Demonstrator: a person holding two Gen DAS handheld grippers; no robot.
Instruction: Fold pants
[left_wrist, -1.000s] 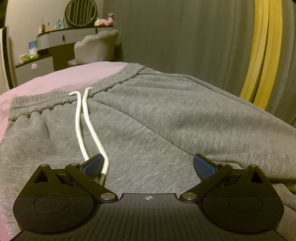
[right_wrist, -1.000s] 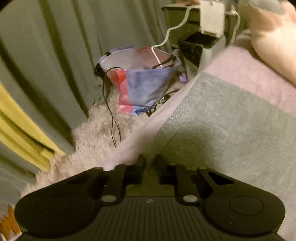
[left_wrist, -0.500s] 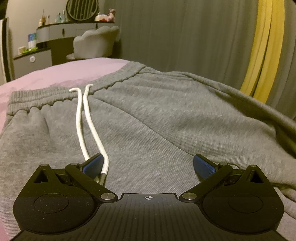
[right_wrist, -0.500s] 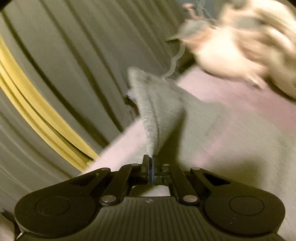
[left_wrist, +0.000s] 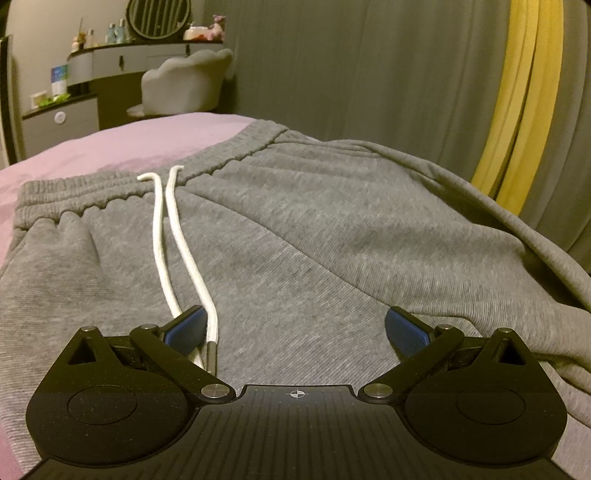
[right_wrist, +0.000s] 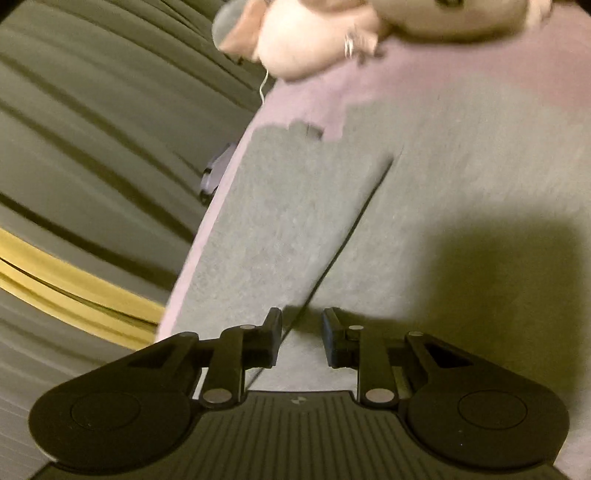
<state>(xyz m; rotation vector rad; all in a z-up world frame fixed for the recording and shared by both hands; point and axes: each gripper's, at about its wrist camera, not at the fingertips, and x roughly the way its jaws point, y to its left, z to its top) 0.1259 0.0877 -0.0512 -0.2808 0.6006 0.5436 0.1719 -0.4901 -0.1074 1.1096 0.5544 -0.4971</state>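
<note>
Grey sweatpants lie on a pink bed, waistband at the far side, with a white drawstring running down toward my left gripper. That gripper hovers low over the seat of the pants, open wide, blue pads apart, nothing between them; the cord's tip lies by the left pad. In the right wrist view the pant legs lie flat, one laid over the other with a straight edge between. My right gripper is just above that edge, its jaws opening with a narrow gap, and the cloth is no longer pinched.
Pink bedsheet under the pants. A dresser with a round mirror and a grey chair stand beyond the bed. Grey curtains with a yellow stripe hang alongside. A plush toy lies on the bed past the leg ends.
The right gripper, shut on a lifted fold of pant leg half a second ago, has swung across the bed, laid the leg flat and parted its jaws. The left gripper stayed put.
</note>
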